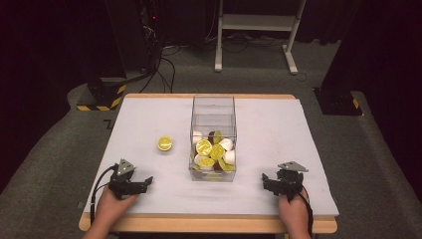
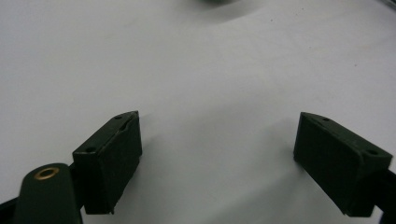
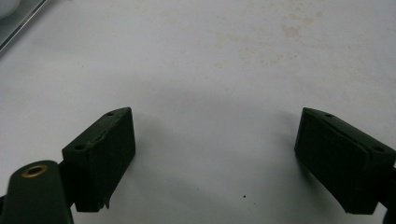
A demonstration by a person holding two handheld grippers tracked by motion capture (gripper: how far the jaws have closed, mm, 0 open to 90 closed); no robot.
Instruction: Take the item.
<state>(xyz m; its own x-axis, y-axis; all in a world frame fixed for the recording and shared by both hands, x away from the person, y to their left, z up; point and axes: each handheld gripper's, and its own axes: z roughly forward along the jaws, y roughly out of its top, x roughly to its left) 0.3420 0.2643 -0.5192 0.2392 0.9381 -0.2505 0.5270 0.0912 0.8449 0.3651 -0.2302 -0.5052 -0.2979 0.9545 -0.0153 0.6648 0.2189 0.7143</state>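
White matting covers the table (image 1: 149, 119), which stands in a dark room. Left gripper (image 1: 145, 181) rests at the near left edge, jaws spread wide apart, nothing between them. Right gripper (image 1: 265, 180) rests at the near right edge, jaws likewise wide apart and empty. Both point inward toward the box (image 1: 213, 107), a clear container at table centre holding lime halves and white pieces. One lime half (image 1: 165, 143) lies cut face up on the matting, left of the box, well apart from both grippers.
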